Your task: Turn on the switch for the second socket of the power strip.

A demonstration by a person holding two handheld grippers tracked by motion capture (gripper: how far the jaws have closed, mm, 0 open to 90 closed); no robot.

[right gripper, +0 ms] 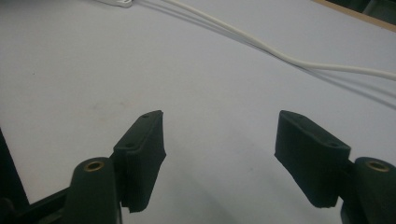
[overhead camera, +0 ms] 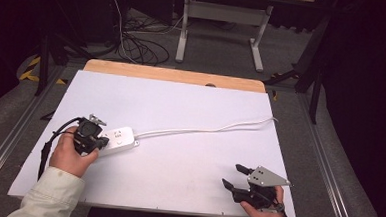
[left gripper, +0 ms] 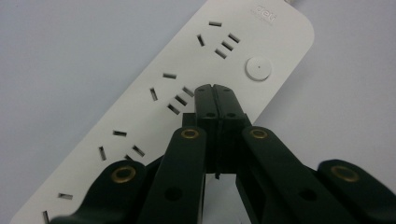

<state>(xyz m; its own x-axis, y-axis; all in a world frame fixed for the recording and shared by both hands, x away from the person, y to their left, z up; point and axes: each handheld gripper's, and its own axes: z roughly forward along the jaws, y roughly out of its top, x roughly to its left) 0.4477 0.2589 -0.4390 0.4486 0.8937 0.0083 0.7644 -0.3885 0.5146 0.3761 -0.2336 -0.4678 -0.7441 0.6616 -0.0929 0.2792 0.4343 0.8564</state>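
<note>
High view: power strip [overhead camera: 118, 138] lies left of centre on the white table [overhead camera: 181, 108], its cord [overhead camera: 205, 129] running right and up toward the table's right edge. Left gripper [overhead camera: 100, 142] sits at lower left, held by the left hand [overhead camera: 71, 154], its tip over the strip's left end. Right gripper [overhead camera: 233, 176] rests at lower right, well apart from the strip, with jaws spread and nothing between them.

Left gripper view: strip [left gripper: 154, 107] runs diagonally from lower left to upper right, socket slots facing up, round button [left gripper: 258, 69] near its upper-right end. Left gripper [left gripper: 215, 88] has its jaws pressed together, pinching nothing, tip at centre frame over the strip's face just below the button. Contact with the strip cannot be told.

Right gripper view: right gripper [right gripper: 219, 133] shows both jaws spread wide at bottom of frame over bare table [right gripper: 70, 70]. Cord [right gripper: 261, 46] crosses the upper right, well beyond the jaws.
</note>
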